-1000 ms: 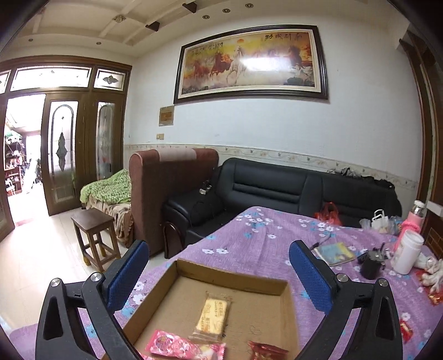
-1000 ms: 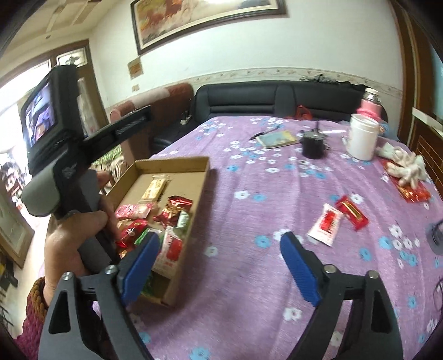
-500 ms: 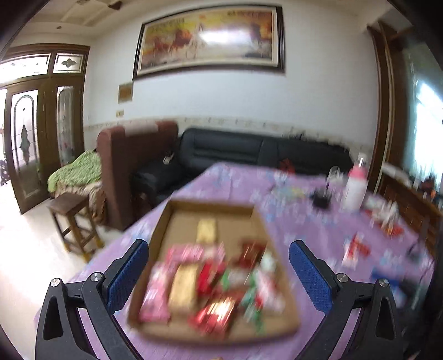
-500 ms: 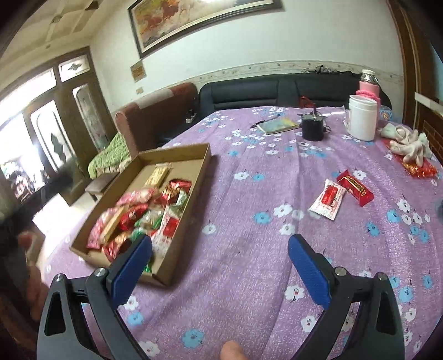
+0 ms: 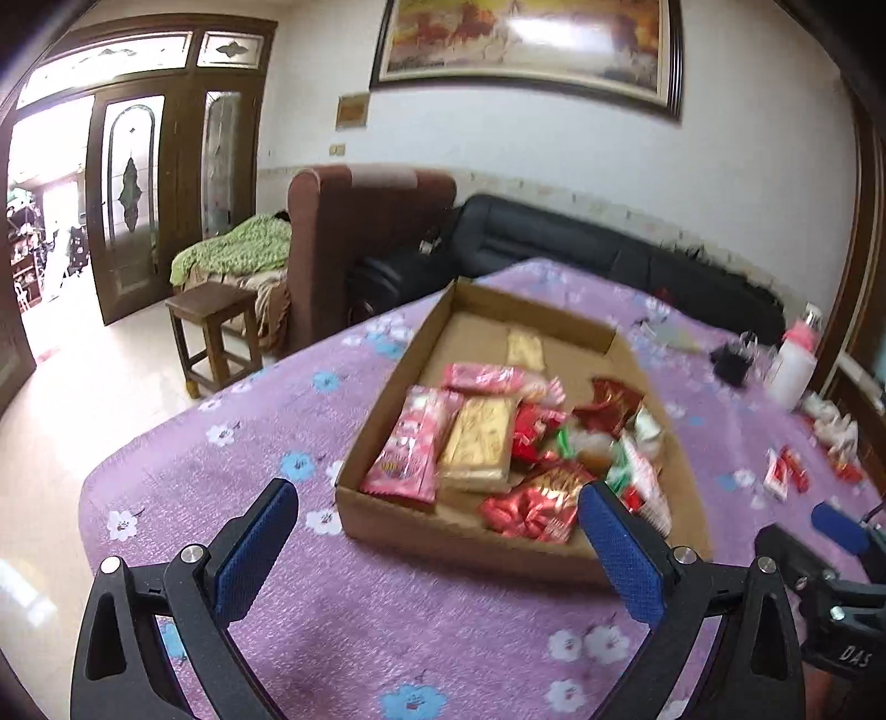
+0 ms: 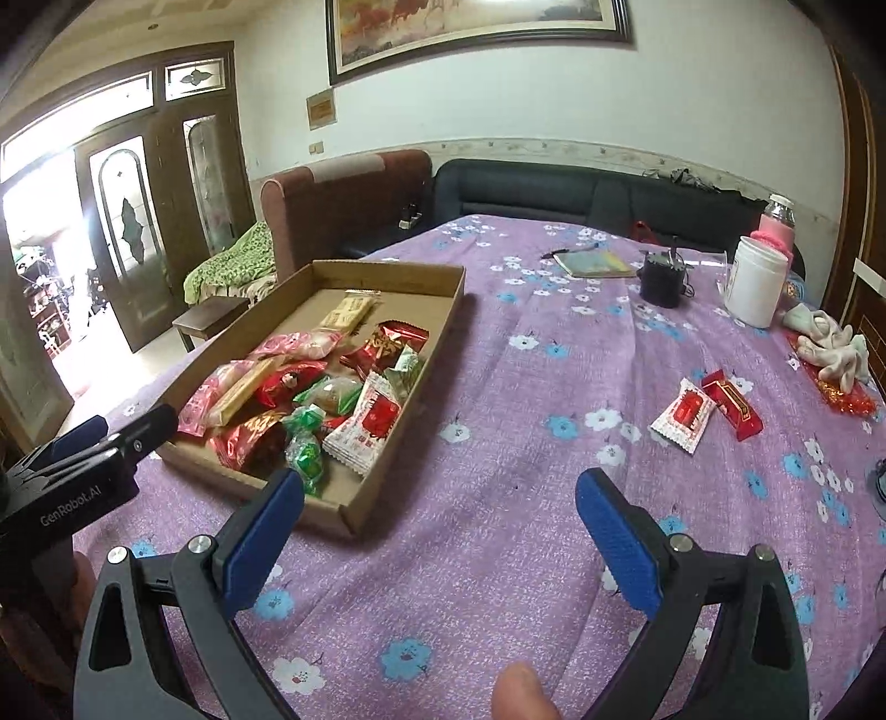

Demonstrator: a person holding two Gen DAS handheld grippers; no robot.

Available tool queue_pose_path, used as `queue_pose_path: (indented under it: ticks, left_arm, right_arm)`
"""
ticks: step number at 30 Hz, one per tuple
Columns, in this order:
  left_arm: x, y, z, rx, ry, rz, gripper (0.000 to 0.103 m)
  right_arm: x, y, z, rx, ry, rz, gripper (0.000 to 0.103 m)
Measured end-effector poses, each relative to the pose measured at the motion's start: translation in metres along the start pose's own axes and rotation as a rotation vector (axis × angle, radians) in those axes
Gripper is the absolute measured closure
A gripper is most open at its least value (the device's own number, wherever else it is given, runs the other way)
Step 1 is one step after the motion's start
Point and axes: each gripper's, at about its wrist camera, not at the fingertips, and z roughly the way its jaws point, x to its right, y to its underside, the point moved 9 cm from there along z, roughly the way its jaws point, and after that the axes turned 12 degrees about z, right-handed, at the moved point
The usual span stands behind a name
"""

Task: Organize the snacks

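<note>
A shallow cardboard box (image 6: 437,327) sits on the purple flowered cloth (image 6: 498,526) of the table, toward its left side, and holds the gathered snacks (image 6: 310,399): pink packs (image 5: 412,443), a flat yellow bar (image 5: 479,437), red foil wrappers (image 5: 531,509), green candies (image 6: 304,443) and a white-and-red sachet (image 6: 368,421), with one pale bar (image 6: 349,310) alone near the far wall of the box. Two snacks lie outside it on the cloth, well to the right: a white-and-red sachet (image 6: 684,415) and, just beside it, a red pack (image 6: 731,404). The left gripper (image 5: 437,545) hovers over the cloth at the box's near edge, its blue pads (image 5: 255,548) wide apart with nothing between them. The right gripper (image 6: 440,540) hovers over bare cloth just right of the box's near corner; its jaws have just been opening and now stand spread, empty. A fingertip (image 6: 518,692) shows at the bottom of the right wrist view. Each wrist view catches the other tool at its edge. At the far end of the table stand a white jar (image 6: 756,288), a pink bottle (image 6: 778,224) behind it, a small black cup (image 6: 662,282) and a booklet (image 6: 595,263); crumpled white gloves (image 6: 830,349) lie at the right edge. Beyond the table are a black sofa (image 6: 554,188), a brown armchair (image 6: 343,205), a wooden stool (image 5: 213,327) and a framed painting (image 5: 526,44) on the wall.
</note>
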Motion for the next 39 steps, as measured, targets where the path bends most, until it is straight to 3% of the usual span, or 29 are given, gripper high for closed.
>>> queue_pose_path:
  ticks: [3,31,39]
  left_arm:
    - [-0.002,0.0,-0.001,0.0,-0.033,0.001,0.001]
    - [0.01,0.003,-0.001,-0.02,-0.07,0.128,0.001]
    - [0.007,0.005,0.0,-0.031,-0.066,0.12,0.001]
  right_arm:
    - [-0.001,0.0,0.0,0.0,-0.006,0.002,0.004]
    - [-0.008,0.002,-0.003,0.01,0.006,-0.034,0.004]
    - [-0.008,0.002,-0.003,0.011,0.007,-0.034,0.004]
